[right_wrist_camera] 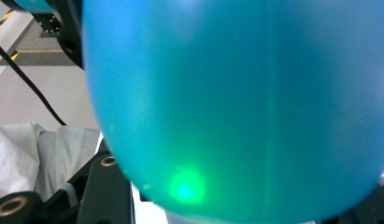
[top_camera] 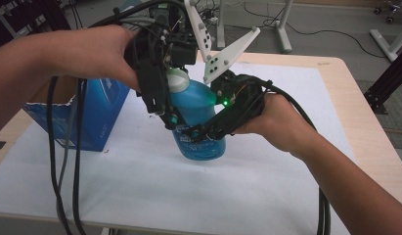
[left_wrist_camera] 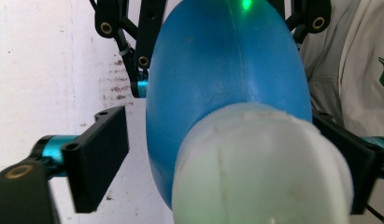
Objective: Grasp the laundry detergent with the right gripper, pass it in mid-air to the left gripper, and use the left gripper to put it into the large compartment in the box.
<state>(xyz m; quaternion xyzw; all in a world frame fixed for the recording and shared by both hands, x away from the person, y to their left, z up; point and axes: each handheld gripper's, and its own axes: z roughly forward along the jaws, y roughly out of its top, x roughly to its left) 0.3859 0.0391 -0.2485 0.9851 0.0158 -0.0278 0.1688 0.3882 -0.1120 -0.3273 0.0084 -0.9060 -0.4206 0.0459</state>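
Observation:
A blue bottle (top_camera: 197,105) with a white cap (top_camera: 176,80) stands on the white table cover (top_camera: 267,196). My right gripper (top_camera: 198,133) comes in from the right and is shut on the bottle's lower body. In the right gripper view the bottle (right_wrist_camera: 236,93) sits between its jaws (right_wrist_camera: 236,203), with a green light glowing on it. My left gripper (top_camera: 175,105) reaches down from above, open, its jaws on either side of the neck. In the left gripper view the cap (left_wrist_camera: 259,168) lies between the jaws (left_wrist_camera: 222,154), with a gap beside the left one.
An open blue carton (top_camera: 98,112) stands at the left, close behind my left hand. Black cables (top_camera: 66,186) hang from the left gripper to the front edge. Bare wooden table (top_camera: 365,122) borders the cover on the right.

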